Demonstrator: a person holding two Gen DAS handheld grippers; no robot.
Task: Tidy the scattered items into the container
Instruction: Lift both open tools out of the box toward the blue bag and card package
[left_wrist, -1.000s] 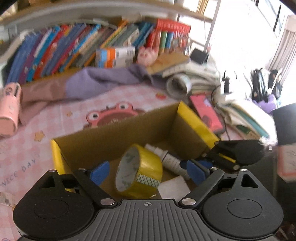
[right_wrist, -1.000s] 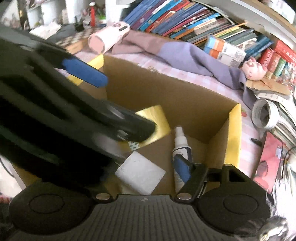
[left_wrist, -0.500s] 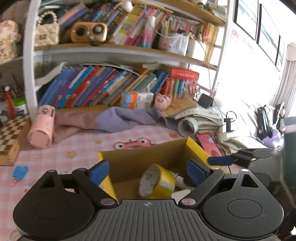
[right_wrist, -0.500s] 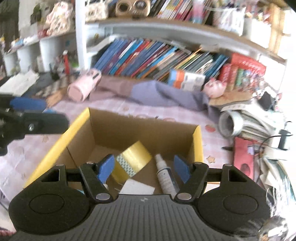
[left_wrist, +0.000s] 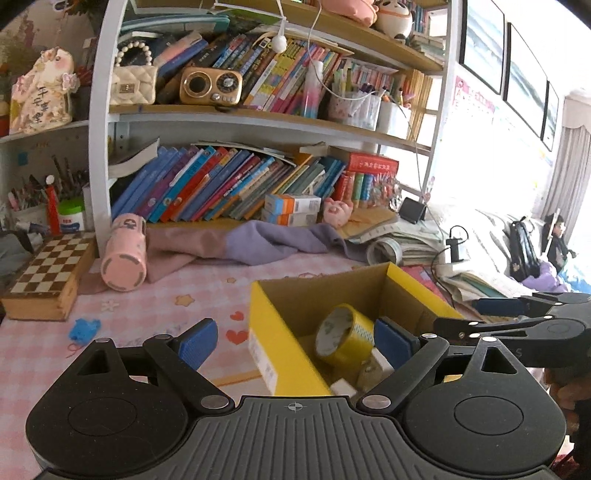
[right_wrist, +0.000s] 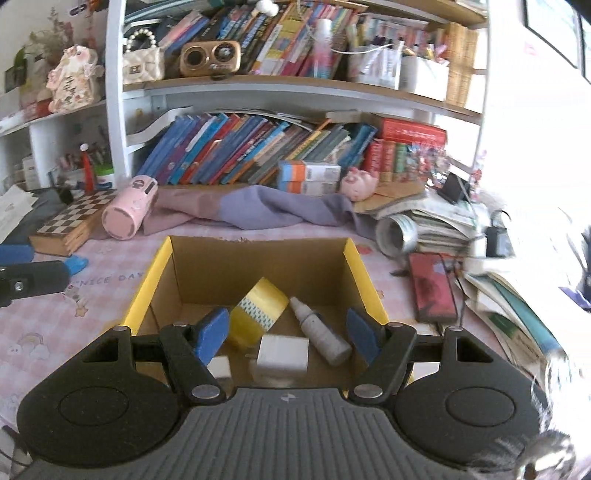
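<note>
A yellow-rimmed cardboard box (right_wrist: 165, 264) stands on the pink checked tablecloth. Inside lie a yellow tape roll (right_wrist: 258, 309), a white spray bottle (right_wrist: 320, 332) and a white block (right_wrist: 282, 355). My right gripper (right_wrist: 287, 334) hovers open above the box's near edge, nothing between its pads. In the left wrist view the box (left_wrist: 275, 332) and tape roll (left_wrist: 343, 332) sit right of centre. My left gripper (left_wrist: 295, 343) is open and empty, straddling the box's left wall from above. The right gripper (left_wrist: 458, 315) shows at the right edge. A small blue item (left_wrist: 84, 328) lies on the cloth left of the box.
A pink cylinder (left_wrist: 122, 254) lies on its side beside a chessboard box (left_wrist: 48, 273). A purple cloth (left_wrist: 258, 243) is bunched in front of the bookshelf. A red book (right_wrist: 432, 291) and stacked papers (right_wrist: 436, 221) crowd the right side.
Both grippers have drawn back and risen from inside the box, so the shelves now show. The left gripper has shifted to the left, away from the right one. Both stay open and empty.
</note>
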